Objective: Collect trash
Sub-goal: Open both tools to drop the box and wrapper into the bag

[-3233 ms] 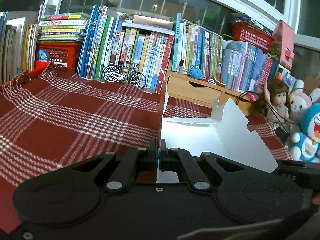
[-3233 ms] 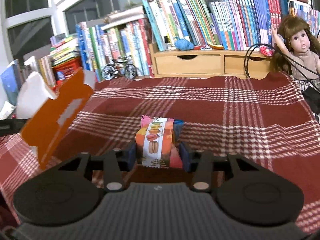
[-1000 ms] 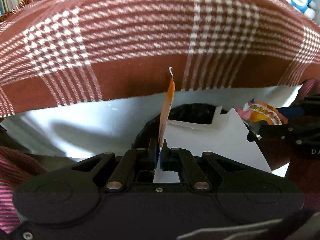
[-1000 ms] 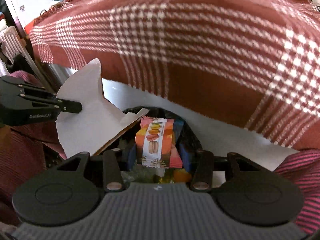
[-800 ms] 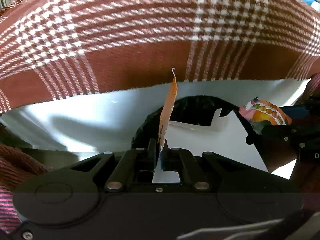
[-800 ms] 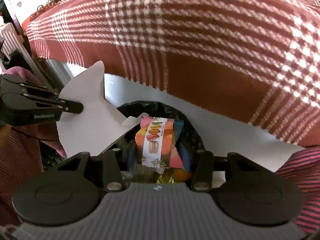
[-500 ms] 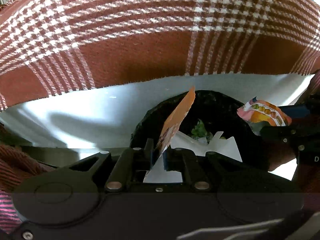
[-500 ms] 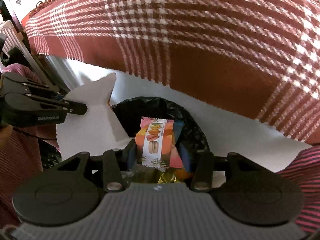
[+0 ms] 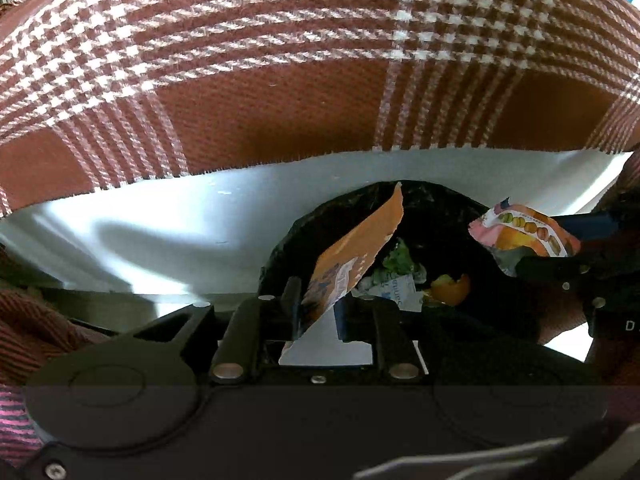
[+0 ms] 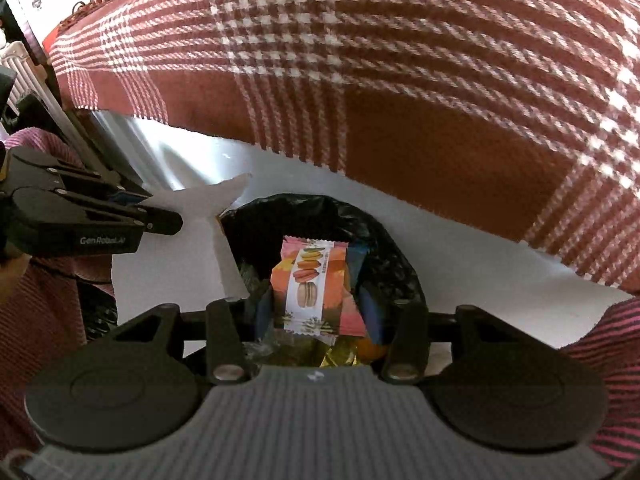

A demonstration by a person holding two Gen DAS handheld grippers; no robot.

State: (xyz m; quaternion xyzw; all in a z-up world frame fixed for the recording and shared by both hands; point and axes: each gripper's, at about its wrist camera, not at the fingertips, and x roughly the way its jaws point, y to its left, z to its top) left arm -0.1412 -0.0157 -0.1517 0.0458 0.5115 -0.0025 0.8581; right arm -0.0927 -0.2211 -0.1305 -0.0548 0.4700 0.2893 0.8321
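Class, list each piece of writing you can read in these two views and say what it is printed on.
"GenRobot.AI": on the side of the left gripper, seen from the right wrist.
"D": cut-off lettering on the right gripper.
Print on the orange card and macaron wrapper: too small or blurred to read.

Bin mouth (image 10: 384,240): open from above, black liner rim all round. Obstructions over the opening: flattened carton (image 9: 352,256) leaning between the parted fingers of the left gripper (image 9: 316,308); macaron wrapper (image 10: 312,288) pinched in the right gripper (image 10: 316,312). Far side: overhanging plaid cloth (image 9: 280,80). Bin floor: scraps, peel (image 9: 448,288).
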